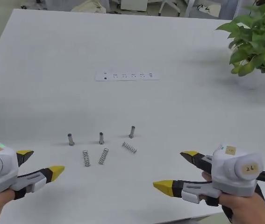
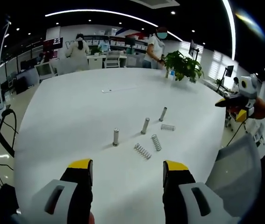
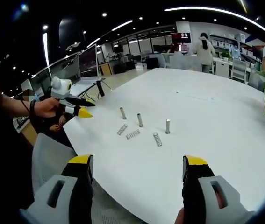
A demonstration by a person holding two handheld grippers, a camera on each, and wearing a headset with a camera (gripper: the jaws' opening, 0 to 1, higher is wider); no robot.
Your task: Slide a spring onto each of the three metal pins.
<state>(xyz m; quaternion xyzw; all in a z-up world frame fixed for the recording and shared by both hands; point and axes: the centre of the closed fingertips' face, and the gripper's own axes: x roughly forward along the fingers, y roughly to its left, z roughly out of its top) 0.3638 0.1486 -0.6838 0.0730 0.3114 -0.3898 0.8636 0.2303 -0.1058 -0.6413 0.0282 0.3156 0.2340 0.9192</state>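
Three short metal pins stand upright on the white table: the left pin (image 1: 70, 139), the middle pin (image 1: 101, 137) and the right pin (image 1: 132, 131). Three springs lie flat just in front of them: one (image 1: 86, 157), one (image 1: 103, 156) and one (image 1: 129, 147). In the left gripper view the pins (image 2: 145, 125) and springs (image 2: 142, 150) lie ahead of the jaws. My left gripper (image 1: 41, 164) is open at the near left, holding nothing. My right gripper (image 1: 176, 170) is open at the near right, also holding nothing. Both sit well short of the springs.
A white power strip (image 1: 126, 75) lies flat further back on the table. A green potted plant (image 1: 258, 39) stands at the far right. The table's near edge (image 1: 169, 220) runs just in front of both grippers. People and desks stand in the office behind.
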